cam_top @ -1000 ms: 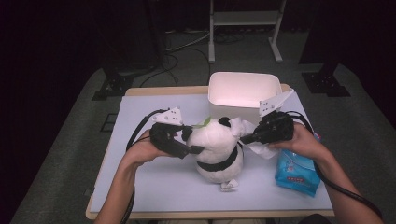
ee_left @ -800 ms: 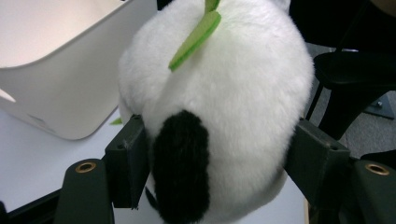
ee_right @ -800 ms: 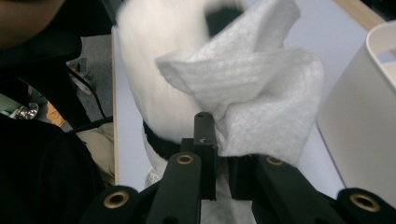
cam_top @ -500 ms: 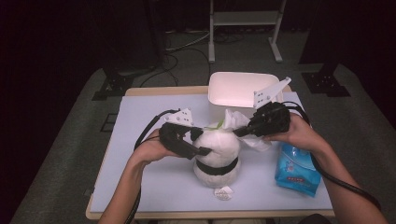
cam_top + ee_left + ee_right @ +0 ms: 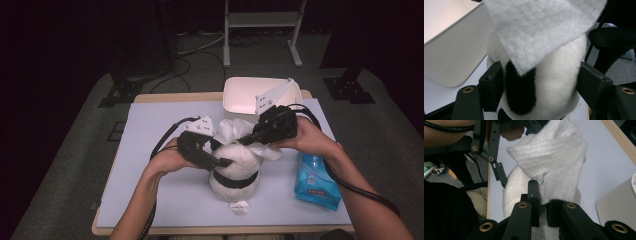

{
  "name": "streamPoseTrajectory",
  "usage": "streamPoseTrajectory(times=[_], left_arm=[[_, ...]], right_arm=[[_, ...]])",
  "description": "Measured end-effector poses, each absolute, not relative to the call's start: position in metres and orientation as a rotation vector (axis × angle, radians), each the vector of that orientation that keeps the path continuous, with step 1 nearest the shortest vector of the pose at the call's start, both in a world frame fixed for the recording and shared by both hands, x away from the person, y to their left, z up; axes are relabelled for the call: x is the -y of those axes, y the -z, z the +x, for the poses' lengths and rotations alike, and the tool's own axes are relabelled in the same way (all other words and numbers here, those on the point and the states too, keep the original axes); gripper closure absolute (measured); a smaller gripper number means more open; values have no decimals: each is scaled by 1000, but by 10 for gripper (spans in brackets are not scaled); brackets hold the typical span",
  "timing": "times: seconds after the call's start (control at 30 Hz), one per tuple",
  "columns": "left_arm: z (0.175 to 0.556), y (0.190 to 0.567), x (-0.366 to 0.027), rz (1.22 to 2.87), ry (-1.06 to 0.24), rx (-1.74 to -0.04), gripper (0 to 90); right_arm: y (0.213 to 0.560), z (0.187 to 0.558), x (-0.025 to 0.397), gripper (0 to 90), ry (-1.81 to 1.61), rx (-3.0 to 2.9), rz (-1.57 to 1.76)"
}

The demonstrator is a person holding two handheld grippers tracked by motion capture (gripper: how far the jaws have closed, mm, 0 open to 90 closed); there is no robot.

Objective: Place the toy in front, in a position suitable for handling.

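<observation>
Plush, I would say, is the main thing on the table: a soft panda toy (image 5: 234,167), white with a black band around its body, standing near the middle of the pale table top (image 5: 150,125). It looks light and easy to squeeze, so I judge that it will give under pressure and not slip much, because the fur has grip. The best place to hold it is across the round head or body, where there is enough stuffing to press on.

On the left, the left gripper (image 5: 220,161) has its jaws set wide on both sides of the toy's head, touching the fur, as the left gripper view shows; it holds the toy steady.

Above the head lies a white wipe (image 5: 235,131), thin, limp and a little fuzzy. It will fold and tear easily, I think, so a pinch at the edge is enough.

To the right, the right gripper (image 5: 252,136) has its jaws nearly together and pinches this wipe against the top of the toy.

Behind stands a white bin (image 5: 240,95), and at the right edge lies a blue packet of wipes (image 5: 315,182).
</observation>
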State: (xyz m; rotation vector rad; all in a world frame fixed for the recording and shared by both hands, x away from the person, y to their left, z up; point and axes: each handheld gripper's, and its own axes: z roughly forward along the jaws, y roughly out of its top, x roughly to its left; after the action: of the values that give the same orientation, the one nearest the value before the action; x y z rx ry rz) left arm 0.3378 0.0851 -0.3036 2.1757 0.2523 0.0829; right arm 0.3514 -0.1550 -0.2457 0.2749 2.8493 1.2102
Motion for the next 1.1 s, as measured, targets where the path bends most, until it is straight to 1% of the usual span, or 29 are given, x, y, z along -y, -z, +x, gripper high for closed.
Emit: streamPoseTrajectory(times=[0.27,0.43,0.63,0.83,0.87,0.93,0.97,1.1], left_arm=[[341,308,-85,2148,-73,-284,175],[343,319,-83,2156,-43,-299,121],[344,338,-79,2137,26,-300,89],[345,350,-71,2124,31,-299,74],[346,351,-71,2112,29,-296,88],[345,350,-72,2086,20,-289,196],[346,350,-73,2081,20,-299,228],[346,340,-74,2093,-15,-296,299]], right_arm=[[252,354,169,832,-1225,-2836,321],[254,353,178,832,-1238,-2828,349],[257,351,189,833,-1242,-2819,369],[260,350,199,833,-1252,-2817,404],[261,350,200,833,-1252,-2814,401],[262,351,202,833,-1246,-2813,404],[261,351,203,833,-1250,-2811,413],[259,351,205,833,-1258,-2789,418]])
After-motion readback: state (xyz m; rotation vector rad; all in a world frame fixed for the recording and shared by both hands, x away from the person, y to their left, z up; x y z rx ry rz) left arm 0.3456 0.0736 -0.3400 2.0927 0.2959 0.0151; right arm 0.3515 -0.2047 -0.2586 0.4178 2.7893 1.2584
